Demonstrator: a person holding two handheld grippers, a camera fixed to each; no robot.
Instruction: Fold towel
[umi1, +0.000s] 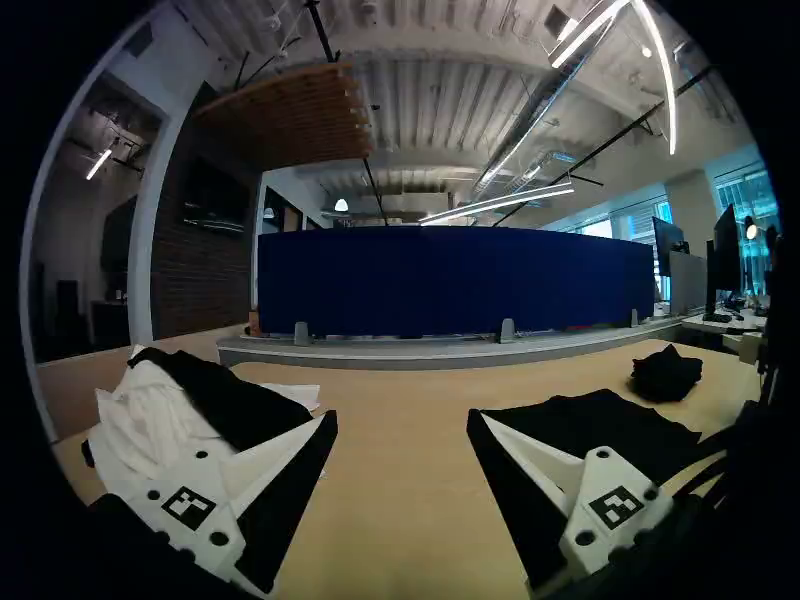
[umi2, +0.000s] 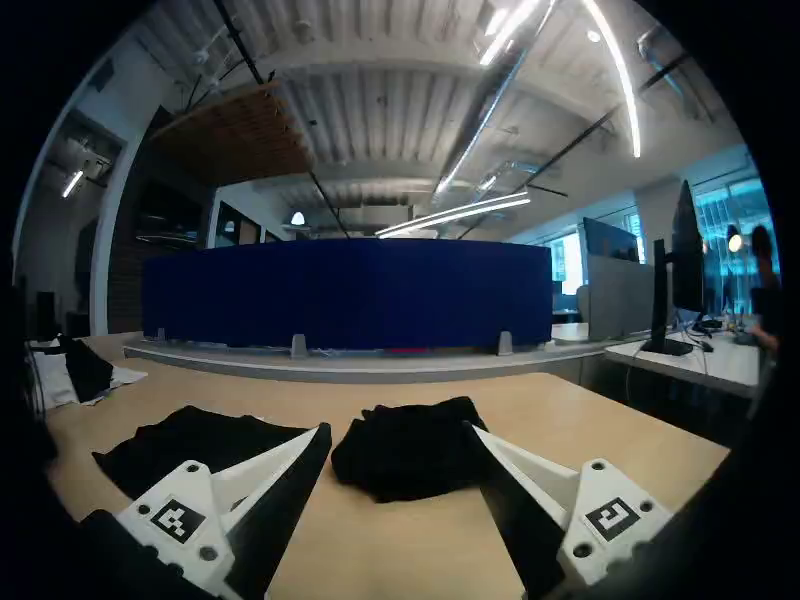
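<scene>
The left hand-held gripper (umi1: 400, 415) hovers over the pale wooden worktop (umi1: 400, 500) with its fingers spread wide and nothing between them. Just beyond its right finger a flat black towel (umi1: 610, 415) lies spread on the worktop. Farther off to the right sits a folded black towel (umi1: 665, 375), apart from the flat one. Behind the left finger lies a pile of black and white cloth (umi1: 170, 400).

The right hand-held gripper (umi2: 398, 430) is also wide open. The folded black towel (umi2: 410, 465) lies on the worktop (umi2: 400, 550) right at its fingertips, filling the gap between them. Its right edge reaches the right finger, but whether they touch cannot be told. The flat black towel (umi2: 190, 440) lies to the left, partly hidden behind the left finger. The pile of black and white cloth (umi2: 75, 375) is at the far left edge.

A long blue partition (umi2: 350, 295) stands along the far side of the worktop. A dark monitor (umi2: 680, 270) stands on a white desk (umi2: 690, 365) to the right.
</scene>
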